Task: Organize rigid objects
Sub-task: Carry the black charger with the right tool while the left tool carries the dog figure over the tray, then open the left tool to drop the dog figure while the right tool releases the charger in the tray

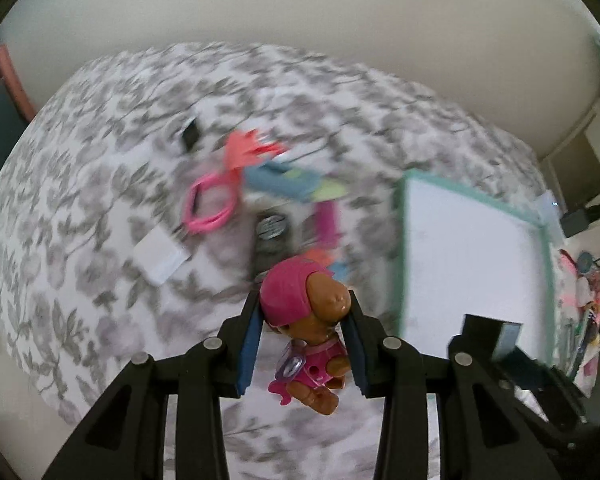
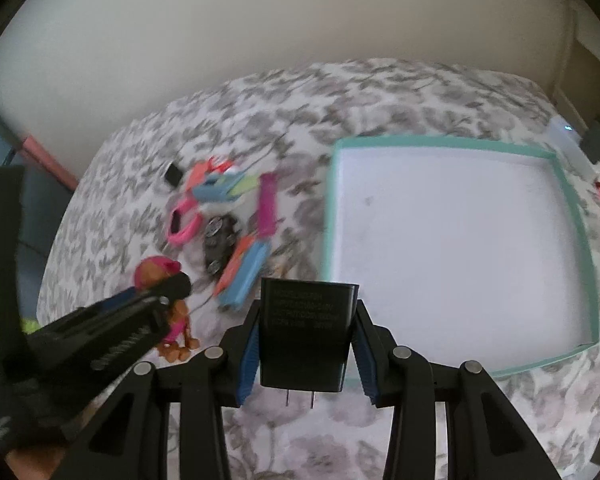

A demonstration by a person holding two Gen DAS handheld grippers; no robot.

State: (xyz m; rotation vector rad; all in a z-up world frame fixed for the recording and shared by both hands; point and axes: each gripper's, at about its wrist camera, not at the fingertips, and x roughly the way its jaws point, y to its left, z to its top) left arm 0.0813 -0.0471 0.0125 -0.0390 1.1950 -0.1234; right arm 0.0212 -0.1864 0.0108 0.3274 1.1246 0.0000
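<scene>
My left gripper (image 1: 304, 312) is shut on a pink and brown toy dog figure (image 1: 308, 332), held above the bedspread. It also shows in the right wrist view (image 2: 160, 276). My right gripper (image 2: 306, 312) is shut on a black plug adapter (image 2: 306, 336), prongs pointing back at the camera, held near the front left corner of a shallow teal-rimmed white box (image 2: 452, 240). The box (image 1: 472, 256) lies right of the left gripper. The right gripper with the adapter (image 1: 492, 336) shows in the left wrist view.
A heap of small things lies on the floral bedspread (image 2: 260, 112): pink hair ties (image 2: 184, 224), a magenta comb (image 2: 267, 204), blue and orange clips (image 2: 244, 268), a dark remote (image 2: 220, 240), a small black square (image 2: 173, 174). A white card (image 1: 160, 260) lies apart.
</scene>
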